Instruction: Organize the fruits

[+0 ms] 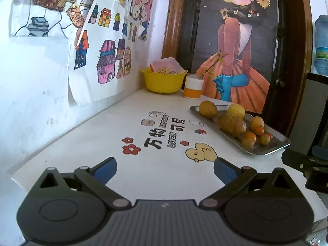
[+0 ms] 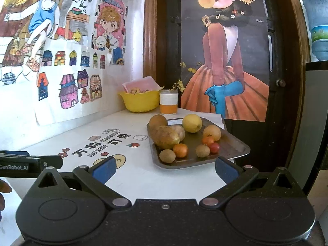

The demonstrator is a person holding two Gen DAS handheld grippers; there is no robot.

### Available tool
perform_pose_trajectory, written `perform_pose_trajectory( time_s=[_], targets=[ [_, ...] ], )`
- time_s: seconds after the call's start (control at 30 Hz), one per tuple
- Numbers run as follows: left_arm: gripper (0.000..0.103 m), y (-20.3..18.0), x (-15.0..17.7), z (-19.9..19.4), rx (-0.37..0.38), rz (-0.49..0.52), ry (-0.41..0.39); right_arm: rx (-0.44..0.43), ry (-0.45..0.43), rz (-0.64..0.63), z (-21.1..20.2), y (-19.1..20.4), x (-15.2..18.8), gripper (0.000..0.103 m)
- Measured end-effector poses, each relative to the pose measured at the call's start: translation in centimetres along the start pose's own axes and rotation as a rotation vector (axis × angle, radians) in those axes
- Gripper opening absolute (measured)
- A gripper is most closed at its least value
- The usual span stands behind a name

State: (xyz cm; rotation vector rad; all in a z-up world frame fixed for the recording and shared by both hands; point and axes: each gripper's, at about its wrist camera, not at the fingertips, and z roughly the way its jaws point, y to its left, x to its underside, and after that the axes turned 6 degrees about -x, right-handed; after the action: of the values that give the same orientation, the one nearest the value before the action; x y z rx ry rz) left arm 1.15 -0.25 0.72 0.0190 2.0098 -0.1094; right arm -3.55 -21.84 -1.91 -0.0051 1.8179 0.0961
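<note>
Ahead, round smooth fruits (image 2: 180, 141) on flat metal tray (image 2: 235, 147), both tools (image 1: 165, 169) (image 2: 165, 169) spread, empty.

Mixed fruits (image 2: 180, 137) clustered on a metal tray (image 2: 235, 145) at the table's right

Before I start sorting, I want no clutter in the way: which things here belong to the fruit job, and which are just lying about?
Part of the job:
metal tray
lemon
kiwis
small oranges
cherry tomato
potato-like pieces
left gripper, open
right gripper, open

Just lying about:
yellow bowl
orange-and-white jar
wall drawings
</note>
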Motion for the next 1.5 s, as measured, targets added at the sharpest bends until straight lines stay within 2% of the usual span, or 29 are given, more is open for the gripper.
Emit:
perform_pose_trajectory(
  time_s=[0.33,1.5],
  targets=[
    [0.102,-0.1,0.7,-1.2,0.012,0.01,-0.048,0.012,-0.029,-0.004,-0.7,0.7,0.8,0.102],
    [0.102,0.3,1.0,-0.7,-0.003,-0.017,-0.021,0.009,0.0,0.02,-0.1,0.3,1.4,0.102]
  ],
)
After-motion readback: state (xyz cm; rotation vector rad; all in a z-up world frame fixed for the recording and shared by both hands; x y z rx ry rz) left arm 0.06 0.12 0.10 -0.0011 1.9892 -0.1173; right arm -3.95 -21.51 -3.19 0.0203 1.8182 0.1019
